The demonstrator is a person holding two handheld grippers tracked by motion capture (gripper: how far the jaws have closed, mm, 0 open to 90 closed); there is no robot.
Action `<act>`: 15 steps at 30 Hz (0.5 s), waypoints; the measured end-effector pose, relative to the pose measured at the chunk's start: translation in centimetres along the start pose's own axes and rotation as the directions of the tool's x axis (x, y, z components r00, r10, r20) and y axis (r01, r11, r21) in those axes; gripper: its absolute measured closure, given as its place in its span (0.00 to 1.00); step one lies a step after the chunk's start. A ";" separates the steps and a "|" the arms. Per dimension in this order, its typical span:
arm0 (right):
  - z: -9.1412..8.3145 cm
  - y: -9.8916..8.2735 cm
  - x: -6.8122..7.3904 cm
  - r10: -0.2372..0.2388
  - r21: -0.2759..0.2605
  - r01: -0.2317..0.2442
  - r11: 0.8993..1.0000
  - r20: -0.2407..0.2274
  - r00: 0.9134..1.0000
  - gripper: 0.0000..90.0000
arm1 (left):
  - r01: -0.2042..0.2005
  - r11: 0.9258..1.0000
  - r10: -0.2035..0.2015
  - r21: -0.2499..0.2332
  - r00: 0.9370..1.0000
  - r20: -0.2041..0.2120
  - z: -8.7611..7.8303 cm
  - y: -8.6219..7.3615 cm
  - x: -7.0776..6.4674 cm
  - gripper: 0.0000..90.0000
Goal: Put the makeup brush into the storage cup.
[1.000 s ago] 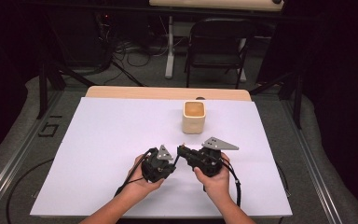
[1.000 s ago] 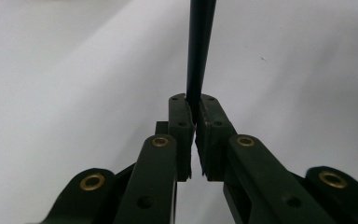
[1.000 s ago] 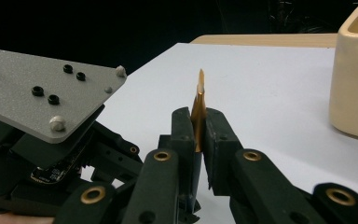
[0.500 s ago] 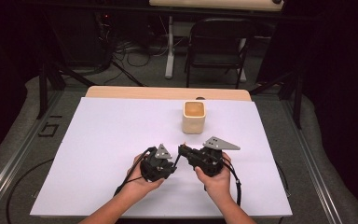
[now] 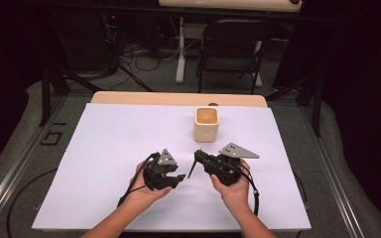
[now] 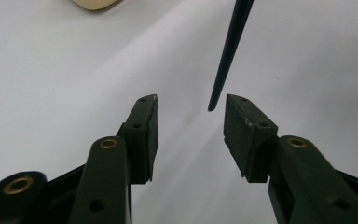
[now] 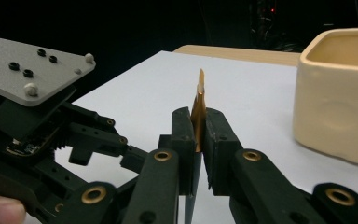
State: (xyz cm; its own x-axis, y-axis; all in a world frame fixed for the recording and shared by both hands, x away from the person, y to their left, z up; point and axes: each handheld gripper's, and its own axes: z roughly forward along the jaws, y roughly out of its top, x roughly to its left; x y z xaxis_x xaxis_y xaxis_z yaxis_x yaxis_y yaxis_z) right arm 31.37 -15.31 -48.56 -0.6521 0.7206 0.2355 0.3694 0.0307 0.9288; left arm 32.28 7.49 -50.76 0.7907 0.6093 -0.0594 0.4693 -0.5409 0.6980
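Both forearms enter from the near edge, hands low and side by side. Left claw (image 5: 178, 177) points toward the right one; its jaws have just been opening, nothing between the pads. Right claw (image 5: 196, 156) clamped tight on a thin blade-like piece.

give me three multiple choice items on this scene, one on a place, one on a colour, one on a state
1. Where does the cup stand on the table?
A. beyond the two grippers
B. between the person's forearms
C. at the left edge

2. What colour is the cup?
A. blue
B. cream
C. red

3. How does the right gripper stand?
A. wide open
B. shut on the thin stick
C. lying on the table unheld

Answers: 1 A, the high view shows it farther up the table than both grippers. 2 B, pale cream walls. 3 B, the right gripper view shows its fingers clamped on the stick.
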 end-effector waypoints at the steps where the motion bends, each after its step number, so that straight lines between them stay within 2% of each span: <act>1: -0.1 0.1 0.0 -0.011 -0.002 0.011 1.000 0.006 1.000 0.93 | 0.002 1.000 -0.002 0.000 1.000 -0.002 -0.1 0.0 0.1 0.60; 7: -0.2 0.5 -0.2 -0.036 0.002 0.036 0.999 0.030 0.999 0.93 | 0.013 1.000 -0.013 -0.019 1.000 -0.027 -0.7 -0.2 0.9 0.53; 10: -0.2 0.6 -0.3 -0.051 0.020 0.051 0.999 0.044 0.998 0.93 | 0.029 0.999 -0.031 -0.037 0.999 -0.036 -1.1 -0.4 1.4 0.50; 15: 0.1 0.8 -0.5 -0.063 0.018 0.062 0.998 0.052 0.997 0.93 | 0.055 0.997 -0.057 -0.060 0.998 -0.039 -1.7 -1.0 2.2 0.48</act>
State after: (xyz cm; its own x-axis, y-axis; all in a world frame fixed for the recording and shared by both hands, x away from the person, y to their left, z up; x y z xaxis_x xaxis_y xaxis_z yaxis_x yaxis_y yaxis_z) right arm 32.02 -15.60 -47.96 -0.6385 0.7524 0.1617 0.3403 0.0877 0.9362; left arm 32.88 10.36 -50.35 0.7466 0.6614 -0.0717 0.4875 -0.4705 0.7355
